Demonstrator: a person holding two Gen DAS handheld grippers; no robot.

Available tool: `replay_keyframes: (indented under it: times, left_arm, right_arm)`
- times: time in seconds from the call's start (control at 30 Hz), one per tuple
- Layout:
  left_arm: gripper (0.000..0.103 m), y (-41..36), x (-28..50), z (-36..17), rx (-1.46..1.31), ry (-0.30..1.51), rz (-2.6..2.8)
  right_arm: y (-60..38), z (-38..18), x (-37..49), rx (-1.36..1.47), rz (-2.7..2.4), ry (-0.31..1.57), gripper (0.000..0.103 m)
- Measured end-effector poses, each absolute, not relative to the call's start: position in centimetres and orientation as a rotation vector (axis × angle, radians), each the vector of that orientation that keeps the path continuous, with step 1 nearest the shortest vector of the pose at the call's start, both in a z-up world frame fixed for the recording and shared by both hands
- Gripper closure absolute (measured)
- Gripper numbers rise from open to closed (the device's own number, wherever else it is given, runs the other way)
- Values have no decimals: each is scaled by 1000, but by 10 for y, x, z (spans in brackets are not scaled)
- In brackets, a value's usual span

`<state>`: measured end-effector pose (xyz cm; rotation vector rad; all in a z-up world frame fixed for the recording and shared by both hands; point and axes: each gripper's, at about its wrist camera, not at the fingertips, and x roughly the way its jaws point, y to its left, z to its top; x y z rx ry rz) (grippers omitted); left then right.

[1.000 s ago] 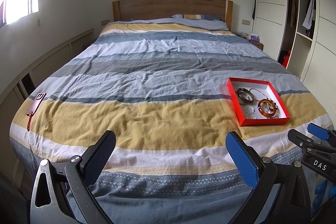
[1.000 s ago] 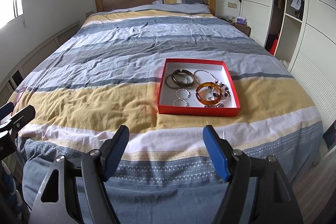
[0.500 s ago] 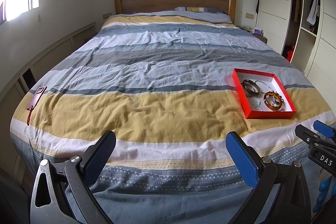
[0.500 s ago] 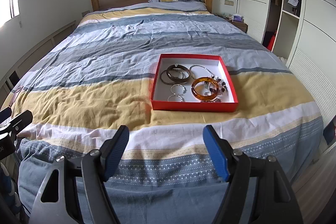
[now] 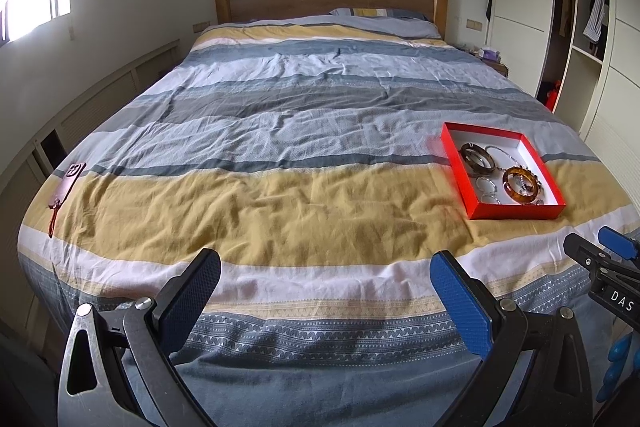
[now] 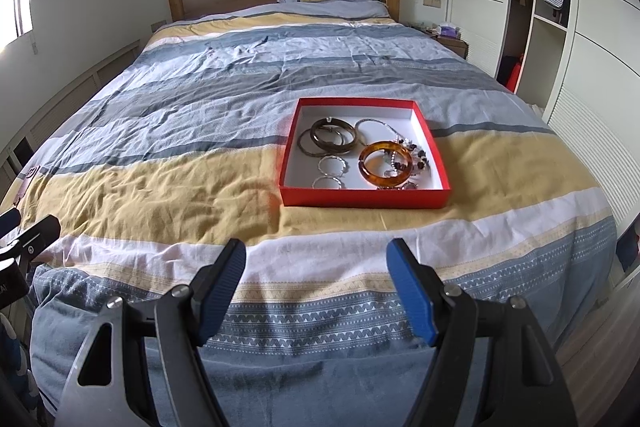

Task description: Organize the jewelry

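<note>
Right wrist view: the right claw (image 6: 316, 283) hangs over the foot of the bed, its blue pads spread wide with nothing between them but the striped duvet (image 6: 192, 163) below. Straight ahead of it and slightly to the right, well apart from the fingertips, a red tray (image 6: 362, 198) lies flat on the yellow band of the duvet. Inside the tray, a pair of dark brown bangles (image 6: 334, 137) sits at the far left, two thin silver rings (image 6: 331, 171) nearer the claw, an amber bangle (image 6: 385, 163) to the right, and a beaded chain (image 6: 416, 157) tangled through and beside the amber one.

Left wrist view: the left claw (image 5: 326, 287) also stands open and empty above the duvet's edge. The tray (image 5: 516, 213) lies ahead and far to its right, and a phone in a brown case (image 5: 70, 179) lies far to its left near the bed's edge.
</note>
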<state>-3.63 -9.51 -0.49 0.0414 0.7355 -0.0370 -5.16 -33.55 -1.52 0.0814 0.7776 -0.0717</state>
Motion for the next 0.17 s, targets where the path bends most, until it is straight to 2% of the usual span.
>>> replay_keyframes:
  times: [0.17]
  left_arm:
    - [1,-94,-34,-8,31,749,-40]
  right_arm:
    - [-336,-16,-51,80,-70,778,32]
